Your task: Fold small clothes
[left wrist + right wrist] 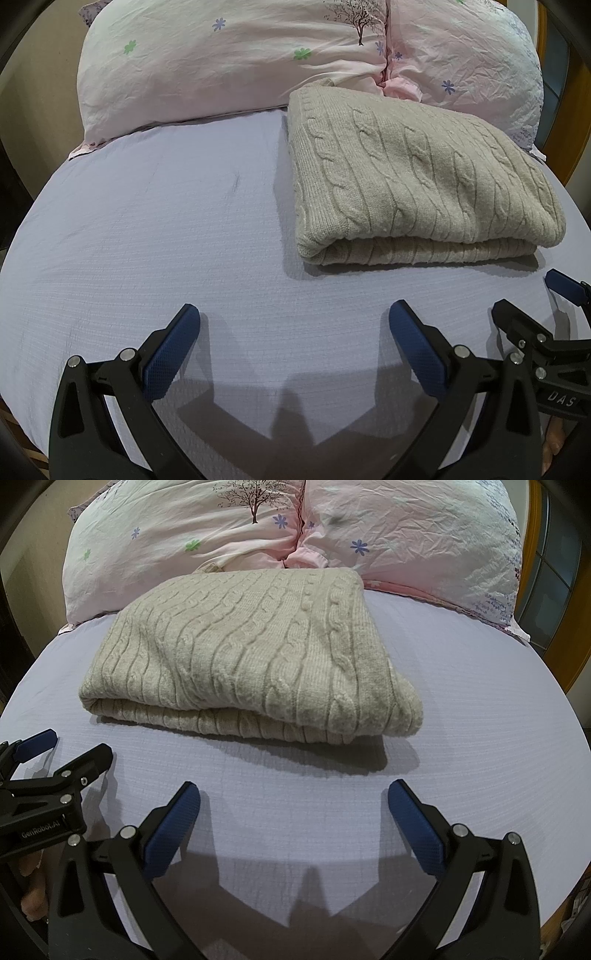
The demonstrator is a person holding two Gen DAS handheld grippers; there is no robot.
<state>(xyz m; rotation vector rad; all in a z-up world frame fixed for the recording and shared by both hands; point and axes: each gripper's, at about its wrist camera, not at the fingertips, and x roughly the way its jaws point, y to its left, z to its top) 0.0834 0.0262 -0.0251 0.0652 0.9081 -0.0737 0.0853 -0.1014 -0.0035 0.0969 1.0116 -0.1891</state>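
From the left wrist, the sweater lies folded on the sheet, ahead-right of the empty, spread left gripper. From the right wrist, the right gripper gapes empty too; the knit looks soft, thick, floppy, best pinched at its folded edge.

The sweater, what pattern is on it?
The sweater is beige with twisty cable-knit ropes, clearest in the right wrist view.

"GenRobot.AI" on left gripper; "DAS" on right gripper

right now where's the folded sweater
The folded sweater lies on the lavender sheet, ahead of both open grippers, its far edge against the floral pillows.
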